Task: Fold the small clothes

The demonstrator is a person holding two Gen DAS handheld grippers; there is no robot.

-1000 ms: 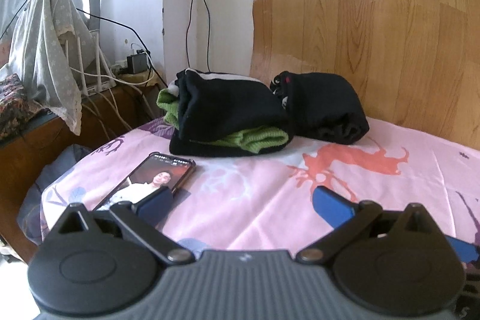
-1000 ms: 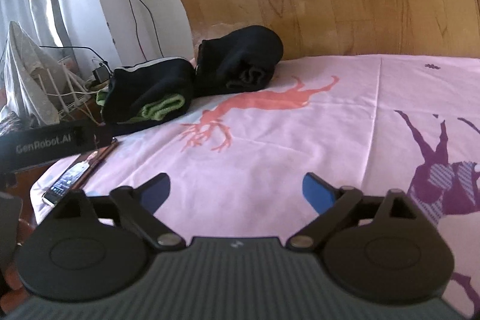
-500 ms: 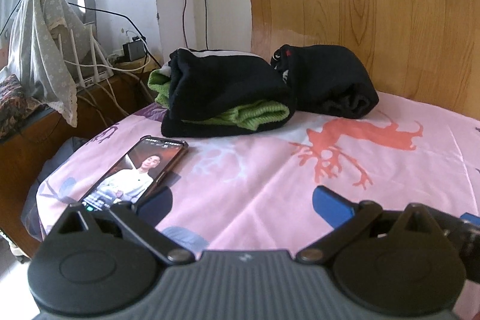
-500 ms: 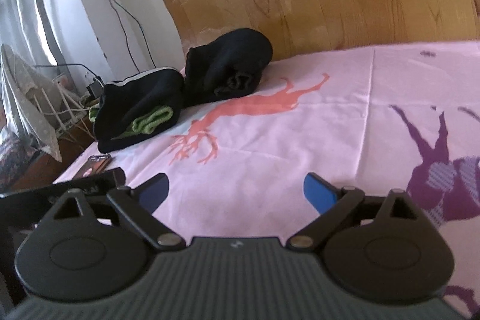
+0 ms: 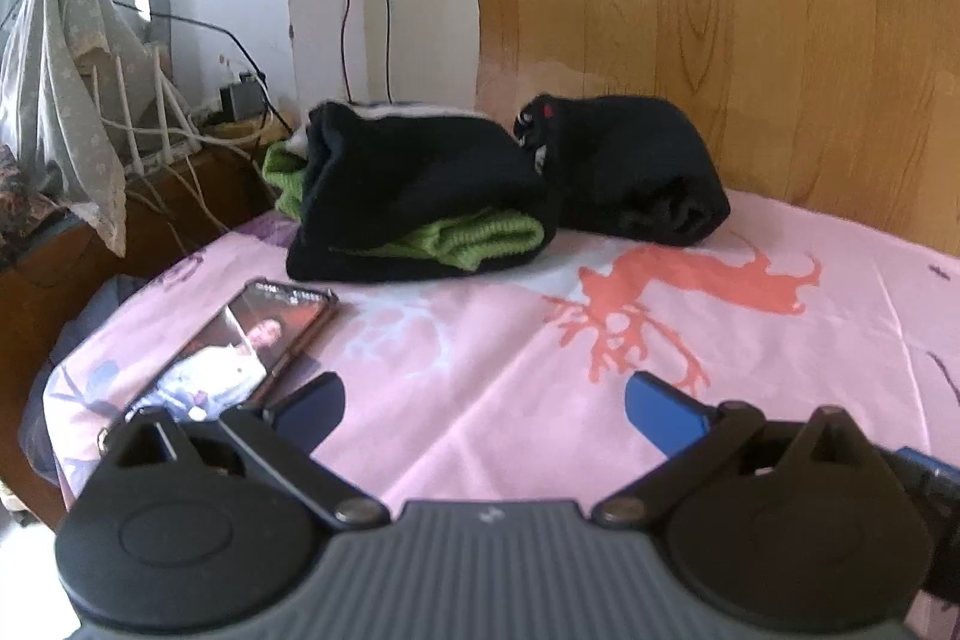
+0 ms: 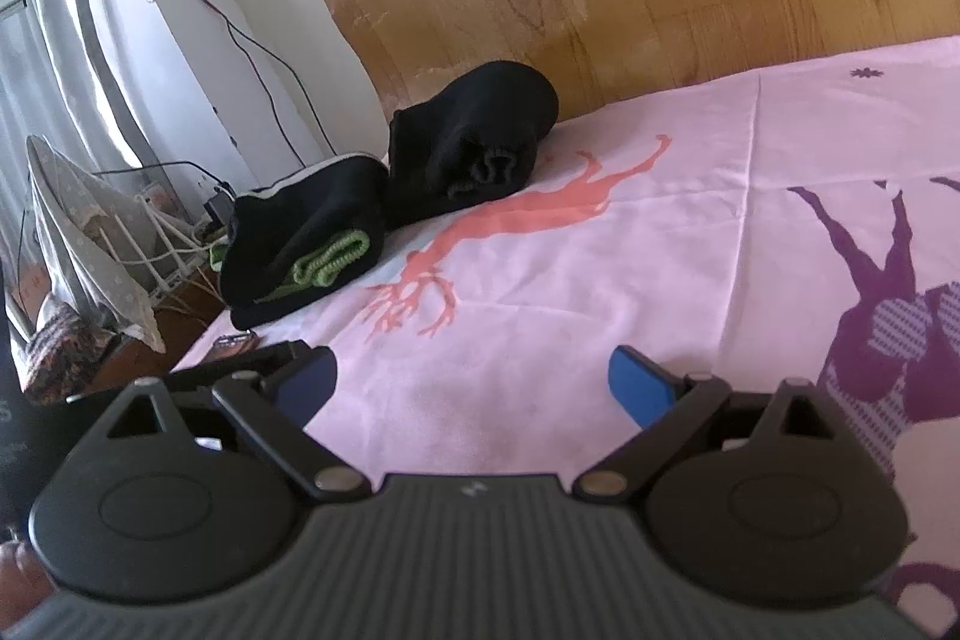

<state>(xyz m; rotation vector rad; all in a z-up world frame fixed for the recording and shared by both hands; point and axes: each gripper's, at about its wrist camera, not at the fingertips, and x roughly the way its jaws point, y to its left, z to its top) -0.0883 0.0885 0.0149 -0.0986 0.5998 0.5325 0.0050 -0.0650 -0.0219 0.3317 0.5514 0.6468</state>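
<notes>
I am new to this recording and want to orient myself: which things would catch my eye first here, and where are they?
Two folded bundles sit by the wooden wall: a black and green pile and, right of it, a black bundle. A lit phone lies on the pink sheet near the open left gripper.

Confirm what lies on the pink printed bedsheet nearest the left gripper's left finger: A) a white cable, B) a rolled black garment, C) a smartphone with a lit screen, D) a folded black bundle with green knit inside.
C: the smartphone with a lit screen lies flat just beyond the left gripper, with both clothing bundles farther back.
</notes>
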